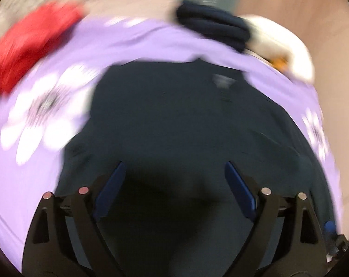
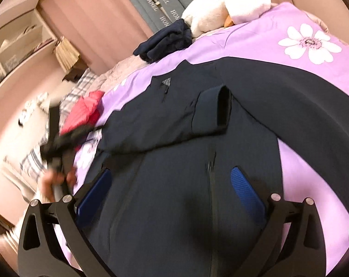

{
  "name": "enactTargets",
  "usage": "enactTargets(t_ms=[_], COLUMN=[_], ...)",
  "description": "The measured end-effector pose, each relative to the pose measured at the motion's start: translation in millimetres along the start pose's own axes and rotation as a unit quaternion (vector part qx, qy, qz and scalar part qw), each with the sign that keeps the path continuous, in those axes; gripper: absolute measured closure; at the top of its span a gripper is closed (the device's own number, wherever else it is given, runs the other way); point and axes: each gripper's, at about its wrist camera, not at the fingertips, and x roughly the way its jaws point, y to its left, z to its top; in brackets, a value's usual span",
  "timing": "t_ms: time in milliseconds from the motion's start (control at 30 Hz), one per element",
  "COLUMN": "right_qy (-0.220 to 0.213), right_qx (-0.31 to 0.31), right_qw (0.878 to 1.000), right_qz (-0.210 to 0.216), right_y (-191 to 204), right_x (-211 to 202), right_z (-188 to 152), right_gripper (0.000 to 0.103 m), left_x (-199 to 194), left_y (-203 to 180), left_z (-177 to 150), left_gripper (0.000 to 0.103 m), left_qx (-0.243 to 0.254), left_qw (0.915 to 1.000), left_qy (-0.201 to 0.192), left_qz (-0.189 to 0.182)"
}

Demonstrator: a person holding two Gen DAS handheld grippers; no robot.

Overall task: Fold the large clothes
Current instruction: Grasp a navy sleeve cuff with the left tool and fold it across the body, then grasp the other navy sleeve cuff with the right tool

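A large dark navy jacket (image 2: 174, 138) lies spread on a purple flowered bedspread (image 2: 313, 73), zipper (image 2: 211, 180) up the front, one sleeve (image 2: 211, 110) folded across the chest. My right gripper (image 2: 172, 173) is open just above the jacket's lower front, holding nothing. My left gripper (image 1: 174, 166) is open above the same jacket (image 1: 174, 115) in the blurred left wrist view, holding nothing. The left gripper also shows in the right wrist view (image 2: 56, 138), blurred, at the jacket's left edge.
A folded dark garment (image 2: 165, 41) and a white plush toy (image 2: 225, 7) lie at the far edge of the bed. A red garment (image 2: 86, 113) and a plaid cloth (image 2: 82, 85) lie to the left. Shelves (image 2: 19, 41) stand against the pink wall.
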Motion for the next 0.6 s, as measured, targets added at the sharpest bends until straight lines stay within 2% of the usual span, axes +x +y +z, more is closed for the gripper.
enactTargets(t_ms=[33,67,133,233,333,367,400,433,467,533,600], right_qy=[0.002,0.003,-0.002,-0.006,0.013,0.019,0.02,0.021,0.024,0.024,0.016], right_qx=[0.008,0.013,0.022,0.03,0.072,0.084,0.095,0.099,0.102,0.092,0.074], right_qw=[1.0,1.0,0.999,0.997,0.995,0.994,0.994,0.994,0.993,0.995,0.997], right_qz=[-0.002,-0.003,-0.028,-0.068,-0.066,-0.061,-0.053,-0.051,-0.046,-0.043,-0.032], right_y=[-3,-4,-14,-28,-47,-52,-56,-57,-57,-50,-38], right_x=[9,16,36,67,97,105,113,118,123,131,131], right_z=[9,15,33,59,74,77,81,83,87,96,104], right_gripper=[0.001,0.001,0.001,0.001,0.001,0.008,0.015,0.037,0.063,0.087,0.093], left_x=[6,9,24,46,62,66,68,69,69,71,69], left_y=[29,45,78,102,109,112,115,117,121,127,136], left_z=[2,4,7,10,18,23,28,31,34,36,33], left_gripper=[0.014,0.014,0.015,0.015,0.017,0.019,0.03,0.036,0.037,0.044,0.049], left_qx=[-0.046,-0.072,-0.136,-0.204,-0.241,-0.257,-0.271,-0.28,-0.293,-0.318,-0.33], left_qw=[0.9988,0.997,0.9892,0.9735,0.9626,0.9576,0.9534,0.9511,0.9479,0.9387,0.933], left_qy=[0.009,0.014,0.022,0.027,0.018,0.009,0.003,-0.001,-0.007,-0.021,-0.027], left_qz=[-0.013,-0.024,-0.048,-0.1,-0.122,-0.13,-0.133,-0.13,-0.124,-0.131,-0.141])
